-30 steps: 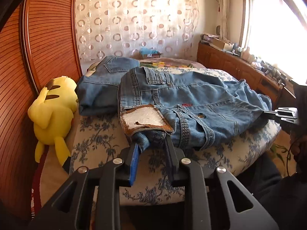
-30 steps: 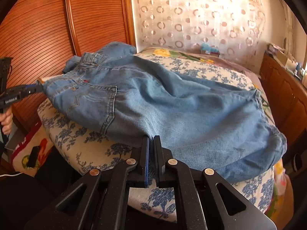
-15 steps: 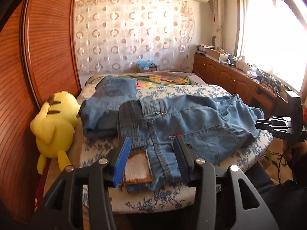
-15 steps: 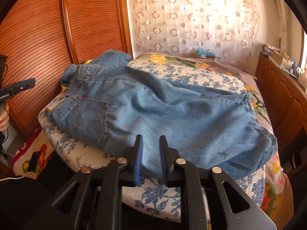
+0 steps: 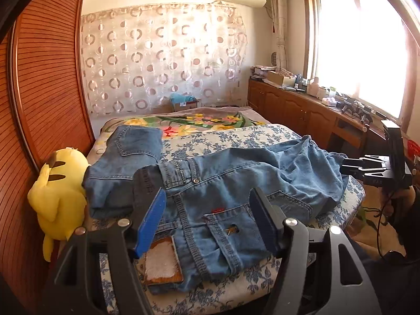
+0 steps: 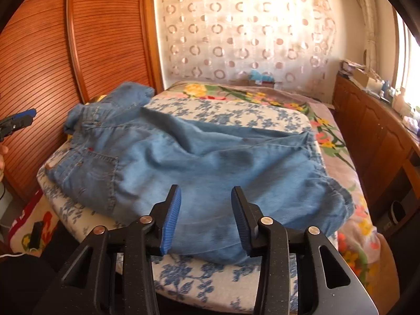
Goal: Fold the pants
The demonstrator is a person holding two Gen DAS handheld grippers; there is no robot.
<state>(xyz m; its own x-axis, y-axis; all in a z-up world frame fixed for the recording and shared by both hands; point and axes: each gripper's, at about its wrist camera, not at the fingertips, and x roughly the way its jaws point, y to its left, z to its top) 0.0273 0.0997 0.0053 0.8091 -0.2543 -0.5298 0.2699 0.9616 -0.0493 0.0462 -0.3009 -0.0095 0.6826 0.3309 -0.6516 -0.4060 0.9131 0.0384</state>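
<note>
Both claws (image 5: 207,223) (image 6: 206,215) opening, clear above the jeans (image 5: 236,183).

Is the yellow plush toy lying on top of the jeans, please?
No, the yellow plush toy sits beside the jeans, against the wooden wall.

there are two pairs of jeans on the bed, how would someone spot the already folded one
Start at the ribbed wooden wardrobe door along the bed's left side in the left wrist view, then find the yellow plush toy against it. The folded darker blue jeans lie right beside the toy: a compact rectangle, back pocket up, unlike the lighter blue jeans sprawled across the mattress.
</note>
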